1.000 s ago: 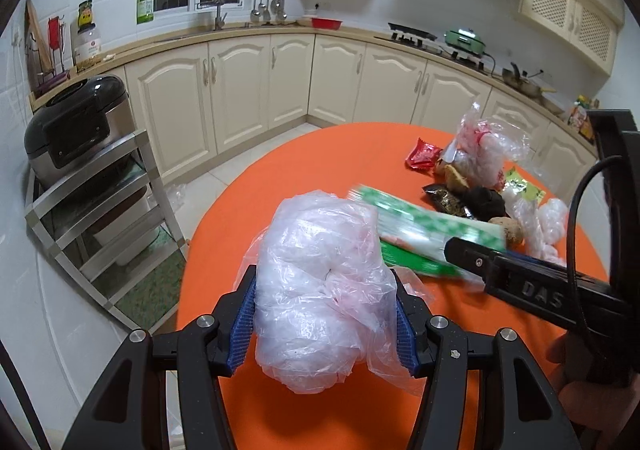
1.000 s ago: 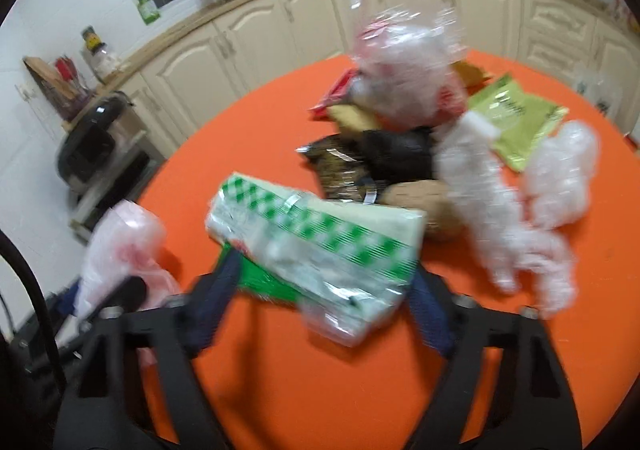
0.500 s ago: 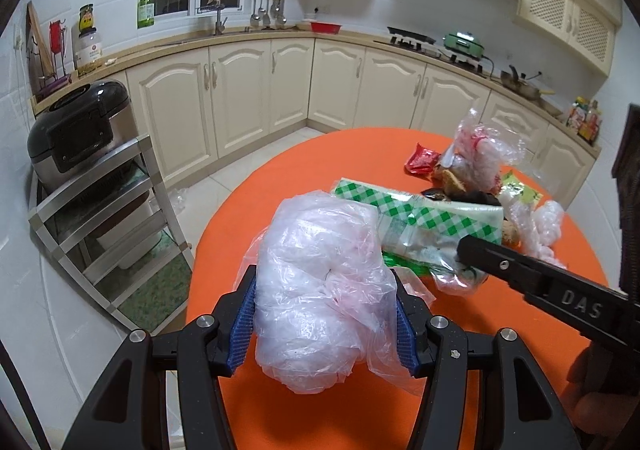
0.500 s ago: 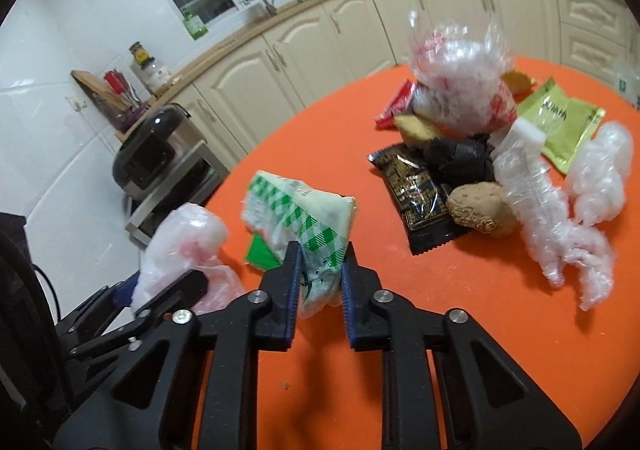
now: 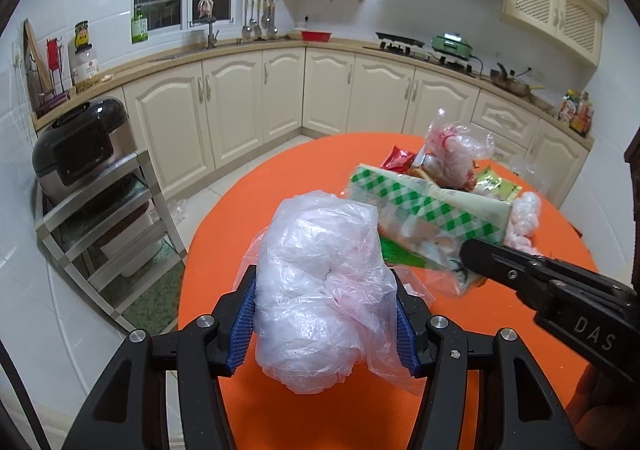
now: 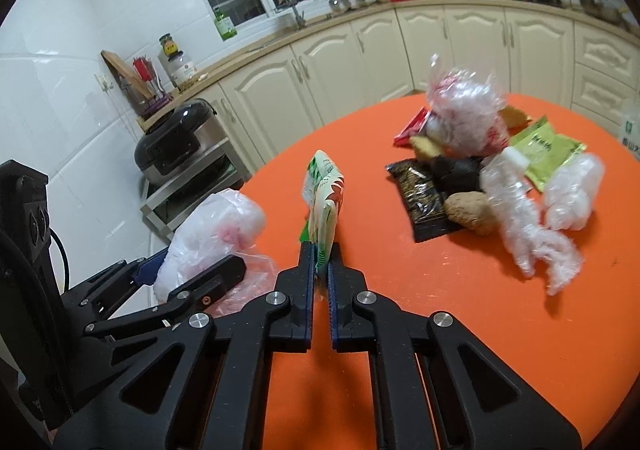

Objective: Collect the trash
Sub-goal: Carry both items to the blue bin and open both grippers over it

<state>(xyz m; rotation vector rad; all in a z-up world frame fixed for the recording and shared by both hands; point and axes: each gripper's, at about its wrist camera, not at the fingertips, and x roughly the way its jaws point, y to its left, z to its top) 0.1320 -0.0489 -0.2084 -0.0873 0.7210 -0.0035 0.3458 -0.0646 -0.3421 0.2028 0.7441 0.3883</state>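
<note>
The left tongs [image 5: 324, 314] are clamped on a crumpled clear plastic bag [image 5: 320, 286], blue pads pressed into its sides, low in the centre of the left wrist view. The right tongs [image 6: 320, 282] have just been closing and now pinch a green-checked wrapper [image 6: 322, 194] by its lower edge, so it stands edge-on above the pads in the middle of the right wrist view; in the left wrist view the same wrapper shows broadside at centre right, above the orange desk [image 5: 304, 158].

Both pieces look very light and soft. The bag is a springy wad that squashes under the pads and would likely puff out again when let go, with a loose flap trailing at its right side. A grip across its bulk, as now, seems safest. The wrapper is thin, glossy film, probably slippery; held only at one edge it may flop or slide free, so a deeper bite would hold better.

The bag is cloudy white with faint pink marks. The wrapper is pale, with a band of green and white checks and a clear end.

More trash [image 6: 472, 170] lies in the upper right of the right wrist view: a dark packet, a lime-green sachet, crumpled clear plastic and a filled clear bag.
</note>
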